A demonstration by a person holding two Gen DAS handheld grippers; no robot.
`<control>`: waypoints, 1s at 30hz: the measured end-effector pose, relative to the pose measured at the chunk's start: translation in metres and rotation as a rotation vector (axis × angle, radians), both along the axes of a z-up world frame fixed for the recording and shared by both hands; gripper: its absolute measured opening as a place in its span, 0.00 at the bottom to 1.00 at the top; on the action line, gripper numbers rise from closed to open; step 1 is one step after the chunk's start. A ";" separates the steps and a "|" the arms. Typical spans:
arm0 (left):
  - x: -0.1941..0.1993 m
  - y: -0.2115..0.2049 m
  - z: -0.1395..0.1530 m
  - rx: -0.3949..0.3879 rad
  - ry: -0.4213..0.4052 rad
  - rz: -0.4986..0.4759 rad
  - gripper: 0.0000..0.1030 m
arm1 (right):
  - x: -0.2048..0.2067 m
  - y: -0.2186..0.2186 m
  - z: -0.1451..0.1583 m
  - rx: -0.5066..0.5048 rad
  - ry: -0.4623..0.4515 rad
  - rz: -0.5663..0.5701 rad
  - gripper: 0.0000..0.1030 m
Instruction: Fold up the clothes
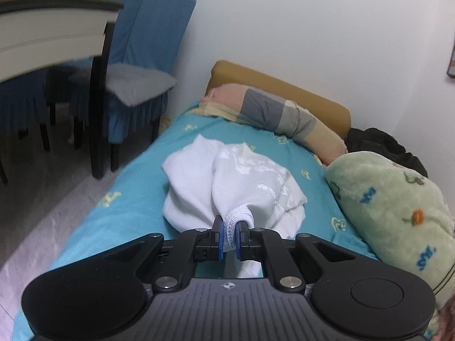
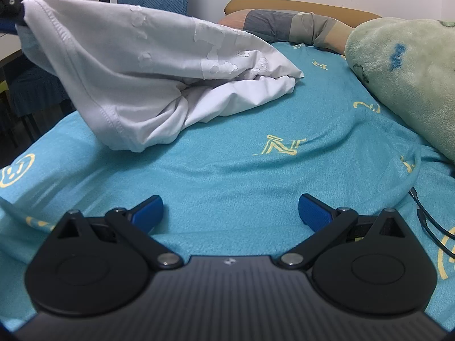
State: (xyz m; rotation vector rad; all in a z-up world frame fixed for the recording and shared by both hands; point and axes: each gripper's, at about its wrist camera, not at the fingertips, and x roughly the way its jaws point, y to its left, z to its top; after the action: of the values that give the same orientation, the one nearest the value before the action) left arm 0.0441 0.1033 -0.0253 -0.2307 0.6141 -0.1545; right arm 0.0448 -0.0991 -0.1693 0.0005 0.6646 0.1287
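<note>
Now your left gripper (image 1: 228, 234) clenches the ribbed hem of the crumpled white cotton garment (image 1: 227, 182), lifting it off the teal bedsheet (image 2: 227, 170); your right gripper (image 2: 231, 210) gapes, empty. Pulling single-handed could bunch it further.

White cloth shirt (image 1: 227, 182) with cracked print; fuzzy teal sheet (image 2: 227, 176).

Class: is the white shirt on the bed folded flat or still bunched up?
Bunched: the white shirt lies crumpled, one hem pinched and lifted by the left gripper.
</note>
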 end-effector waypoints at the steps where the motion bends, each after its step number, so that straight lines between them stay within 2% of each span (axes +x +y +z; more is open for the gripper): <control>1: 0.001 0.002 0.000 -0.005 0.001 0.002 0.08 | 0.000 0.000 0.000 0.000 -0.001 0.000 1.00; 4: 0.003 0.007 -0.001 -0.016 0.000 0.005 0.08 | 0.003 0.001 -0.001 -0.002 0.000 0.002 1.00; 8: 0.007 0.007 0.003 0.004 -0.040 -0.012 0.08 | 0.014 0.004 0.000 -0.009 0.014 -0.007 1.00; 12: 0.013 0.011 0.005 -0.011 -0.062 -0.024 0.08 | 0.011 -0.004 0.006 0.043 0.026 0.037 1.00; 13: 0.014 0.014 0.005 -0.016 -0.067 -0.026 0.08 | 0.008 -0.005 0.013 0.076 0.001 0.052 1.00; 15: 0.017 0.018 0.006 -0.026 -0.076 -0.033 0.08 | -0.005 -0.001 0.032 0.142 -0.137 0.066 1.00; 17: 0.019 0.020 0.006 -0.034 -0.082 -0.040 0.08 | -0.014 0.016 0.050 0.151 -0.255 0.107 1.00; 19: 0.021 0.020 0.004 -0.025 -0.092 -0.046 0.08 | -0.008 0.039 0.056 0.171 -0.229 0.155 1.00; 21: 0.023 0.018 0.003 -0.019 -0.093 -0.051 0.08 | 0.003 0.056 0.051 0.233 -0.184 0.196 1.00; 25: 0.024 0.012 0.001 0.001 -0.100 -0.041 0.08 | 0.023 0.063 0.038 0.262 -0.200 0.094 1.00; 30: 0.024 0.005 0.003 0.007 -0.112 -0.060 0.06 | 0.036 0.020 0.038 0.348 -0.229 -0.196 1.00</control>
State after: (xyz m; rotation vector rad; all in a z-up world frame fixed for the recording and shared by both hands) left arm 0.0676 0.1087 -0.0218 -0.1952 0.5106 -0.2216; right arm 0.0811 -0.0789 -0.1313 0.3792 0.4036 0.0531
